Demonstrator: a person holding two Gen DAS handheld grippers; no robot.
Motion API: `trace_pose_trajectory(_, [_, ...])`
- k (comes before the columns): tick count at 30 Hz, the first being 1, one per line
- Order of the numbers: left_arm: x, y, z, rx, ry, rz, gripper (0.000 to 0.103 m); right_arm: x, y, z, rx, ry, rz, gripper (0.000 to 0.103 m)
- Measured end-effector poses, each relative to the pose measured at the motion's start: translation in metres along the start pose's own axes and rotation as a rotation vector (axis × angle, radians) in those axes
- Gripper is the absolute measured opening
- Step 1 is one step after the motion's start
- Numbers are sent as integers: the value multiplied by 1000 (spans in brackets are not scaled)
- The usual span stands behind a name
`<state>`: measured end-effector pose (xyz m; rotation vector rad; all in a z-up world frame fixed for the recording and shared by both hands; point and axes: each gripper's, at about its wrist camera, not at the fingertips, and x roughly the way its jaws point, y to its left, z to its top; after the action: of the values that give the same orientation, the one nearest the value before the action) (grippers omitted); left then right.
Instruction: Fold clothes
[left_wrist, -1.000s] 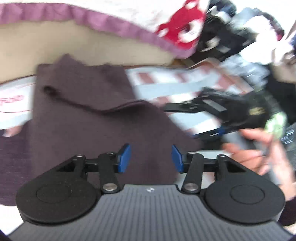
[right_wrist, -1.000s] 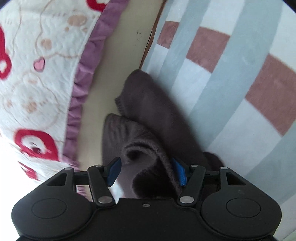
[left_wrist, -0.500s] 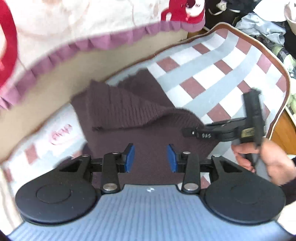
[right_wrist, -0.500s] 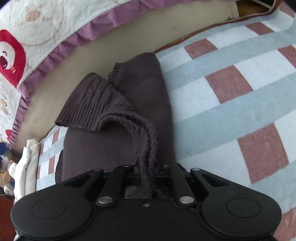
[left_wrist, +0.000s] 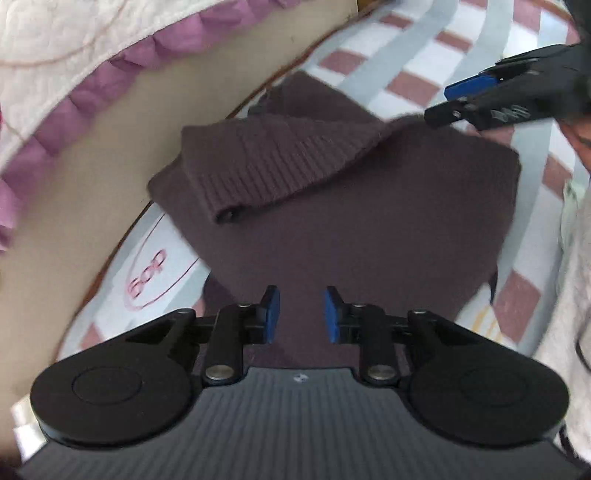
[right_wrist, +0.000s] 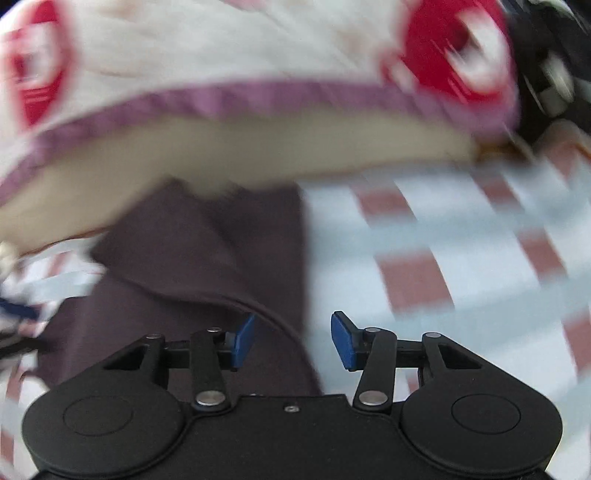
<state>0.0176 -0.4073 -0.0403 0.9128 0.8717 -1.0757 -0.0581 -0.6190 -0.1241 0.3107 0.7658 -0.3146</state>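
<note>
**Both claws loose over the sweater**

My left claw (left_wrist: 301, 314) is closing on nothing above the dark brown ribbed knit sweater (left_wrist: 332, 206), lying mid-frame on the blue, white and red checked blanket (left_wrist: 424, 62). My right claw (right_wrist: 293, 341) is opening, released, at the sweater's edge.

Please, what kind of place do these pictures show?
Probably a bedroom at home: a dark brown knitted sweater lies on a checked blanket, beside a quilted cover with a purple frill.
</note>
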Motion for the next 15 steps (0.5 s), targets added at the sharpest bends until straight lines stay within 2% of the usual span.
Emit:
trace_pose_trajectory(2, [7,8,0,-22,-43,-13,24,1,17,-3,-109,-15,1,52])
trace_pose_trajectory(5, [22,24,0,-110,-111,-76,24,3,43,-7,-272,-37,2,51])
trace_pose_trajectory(8, [35,26,4,-165,-157,-54,24,13,66,-14,-447,-25,-43,51])
trace_pose_trajectory(10, [39,25,7,-171,-226,-29,26,16,69,-16,-472,1,-42,50])
trace_pose_trajectory(12, [48,28,11,-208,-259,12,26,20,69,-16,-482,6,-54,49])
trace_pose_trajectory(15, [57,36,9,-335,-290,-11,25,26,66,-13,-475,-38,-81,50])
